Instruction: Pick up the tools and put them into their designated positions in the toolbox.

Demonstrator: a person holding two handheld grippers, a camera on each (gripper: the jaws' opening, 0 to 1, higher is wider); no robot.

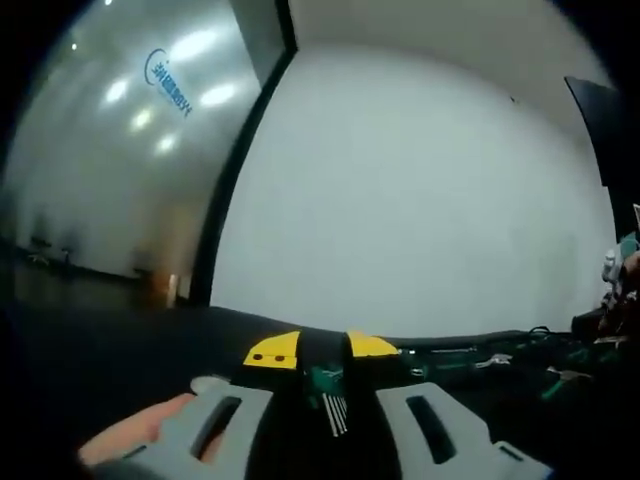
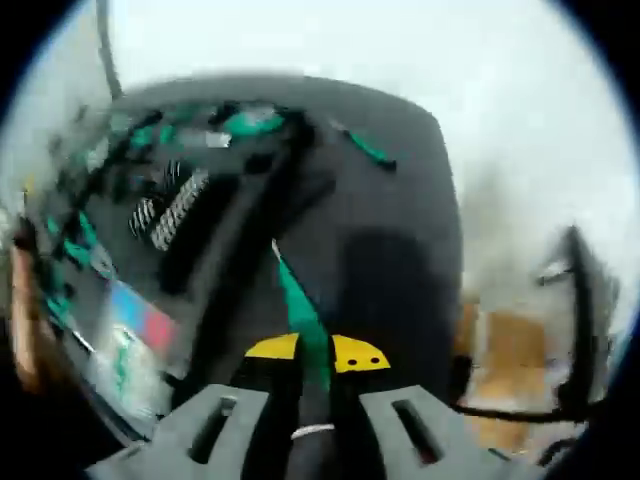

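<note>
Looking along the left gripper (image 1: 322, 372), we see its two grey jaws rising from the bottom of the frame, their yellow tips drawn close around a small green-handled set of hex keys (image 1: 328, 398), whose thin metal ends fan downward at bottom centre; the jaws look clamped on it, with only a narrow gap left between them. A hand (image 1: 150, 432) shows at the lower left, beside the left jaw. Beyond the tips a dark table (image 1: 110, 340) stretches across the lower part of the frame, and at the lower right edge lie several green tools (image 1: 520, 355), too small and dim to name. A white wall (image 1: 420, 200) takes up the centre and right, and a glass panel (image 1: 130, 130) with blue lettering and light reflections sits at the upper left. In the right gripper view, the right gripper (image 2: 312, 352) has its yellow tips nearly together, pinching a long green-handled tool (image 2: 298, 315) that runs up from between them to a thin pale point near the middle of the frame; we cannot tell what kind of tool it is. An open black toolbox (image 2: 300, 200) spreads across the upper left and centre, blurred, with green-handled pieces and a row of silvery sockets (image 2: 175, 210) seated in its left part. One green tool (image 2: 368, 148) lies apart, near the upper centre.
</note>
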